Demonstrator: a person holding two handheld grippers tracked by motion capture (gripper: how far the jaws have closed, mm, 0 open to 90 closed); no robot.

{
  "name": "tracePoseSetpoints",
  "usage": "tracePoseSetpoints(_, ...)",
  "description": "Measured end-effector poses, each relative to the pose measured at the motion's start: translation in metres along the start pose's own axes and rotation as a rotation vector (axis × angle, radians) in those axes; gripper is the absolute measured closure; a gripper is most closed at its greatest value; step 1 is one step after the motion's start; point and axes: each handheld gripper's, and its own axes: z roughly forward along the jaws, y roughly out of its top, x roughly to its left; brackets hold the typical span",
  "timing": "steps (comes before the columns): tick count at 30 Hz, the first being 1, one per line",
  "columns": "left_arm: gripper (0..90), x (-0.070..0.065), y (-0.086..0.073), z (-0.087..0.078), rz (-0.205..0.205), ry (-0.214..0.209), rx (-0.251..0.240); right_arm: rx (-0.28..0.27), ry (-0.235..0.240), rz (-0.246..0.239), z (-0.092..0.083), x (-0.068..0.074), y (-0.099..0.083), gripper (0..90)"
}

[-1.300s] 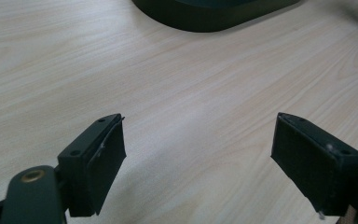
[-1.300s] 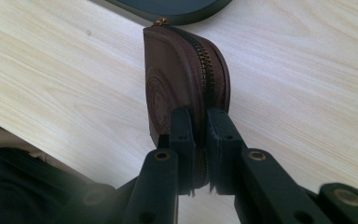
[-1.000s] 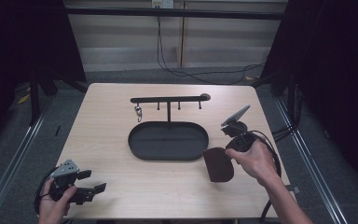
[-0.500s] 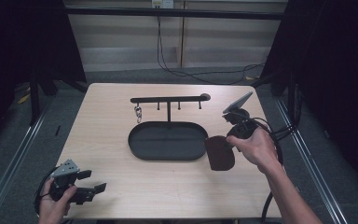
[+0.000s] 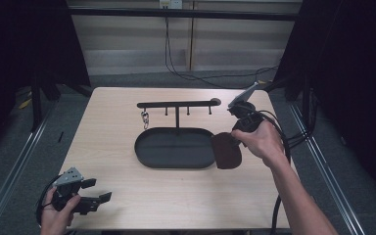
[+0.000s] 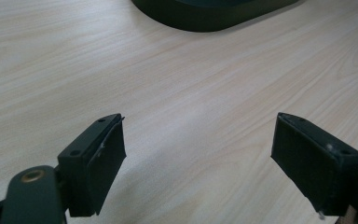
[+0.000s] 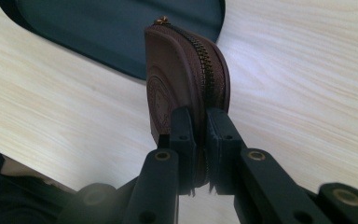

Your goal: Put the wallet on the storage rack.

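Note:
A brown zipped leather pouch hangs in the air, pinched at its edge by my right gripper, which is shut on it. From above, the pouch hovers at the right end of the black oval tray, under my right gripper. A black hook rack rises behind the tray, with a small metal clasp hanging at its left end. My left gripper rests near the table's front left corner. Its jaws stand wide open over bare wood.
The light wooden table has free room in front of the tray and on its left side. Cables trail off the right edge. Dark floor and metal rails surround the table.
My right gripper has lifted the brown pouch and carried it back and to the right, toward the tray's right end. The left gripper has stayed put.

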Motion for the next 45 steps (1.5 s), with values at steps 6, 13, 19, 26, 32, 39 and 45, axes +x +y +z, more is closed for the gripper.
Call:
tracePoseSetpoints(6,17.2,0.0,0.0,0.0,0.0,-0.001,0.001,-0.027,0.02,0.012,0.003,0.0,0.012,82.4)
tracePoseSetpoints(13,17.2,0.0,0.0,0.001,-0.001,-0.005,0.001,-0.082,0.061,0.044,0.01,-0.005,0.02,82.6)
tracePoseSetpoints(19,17.2,-0.001,0.0,0.001,0.003,-0.006,0.002,-0.11,0.107,0.077,0.017,-0.01,0.023,82.8)
tracePoseSetpoints(26,17.0,-0.001,0.0,0.001,0.005,-0.008,-0.004,-0.113,0.168,0.113,0.032,-0.017,0.028,82.8)
tracePoseSetpoints(32,16.8,-0.001,0.0,0.0,0.008,-0.014,-0.01,-0.109,0.216,0.144,0.043,-0.021,0.032,82.9)
tracePoseSetpoints(39,16.9,-0.002,0.001,0.0,0.012,-0.013,-0.008,-0.12,0.274,0.166,0.057,-0.018,0.035,82.9)
tracePoseSetpoints(45,16.9,-0.002,0.0,0.0,0.01,-0.011,-0.006,-0.131,0.295,0.204,0.073,-0.022,0.036,83.1)
